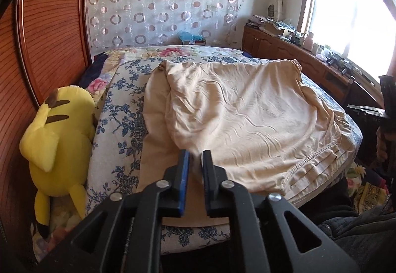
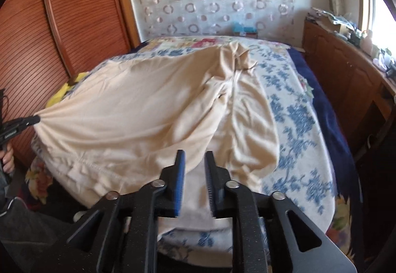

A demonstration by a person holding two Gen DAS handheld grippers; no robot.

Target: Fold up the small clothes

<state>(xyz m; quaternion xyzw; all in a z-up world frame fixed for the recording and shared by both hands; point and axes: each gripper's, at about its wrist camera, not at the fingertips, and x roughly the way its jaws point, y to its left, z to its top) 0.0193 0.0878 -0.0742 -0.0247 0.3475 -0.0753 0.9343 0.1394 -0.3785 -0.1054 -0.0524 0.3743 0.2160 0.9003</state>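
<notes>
A beige garment (image 1: 247,119) lies spread over the bed, its stitched hem hanging off the near edge. In the left wrist view my left gripper (image 1: 195,154) has its jaws close together with a fold of the cloth between them. The right wrist view shows the garment (image 2: 148,112) drawn into a taut bunch at the left gripper's tip (image 2: 37,119), raised off the bed's left side. My right gripper (image 2: 196,153) hovers over the garment's near right part. Its jaws stand apart and the cloth lies below them, not pinched.
The bed has a blue floral cover (image 2: 297,112). A yellow plush toy (image 1: 57,139) leans against the ribbed wooden wardrobe (image 1: 49,37) on the left. A cluttered wooden cabinet (image 2: 346,75) runs under the window on the right. A person's dark clothing (image 1: 358,235) is at the near edge.
</notes>
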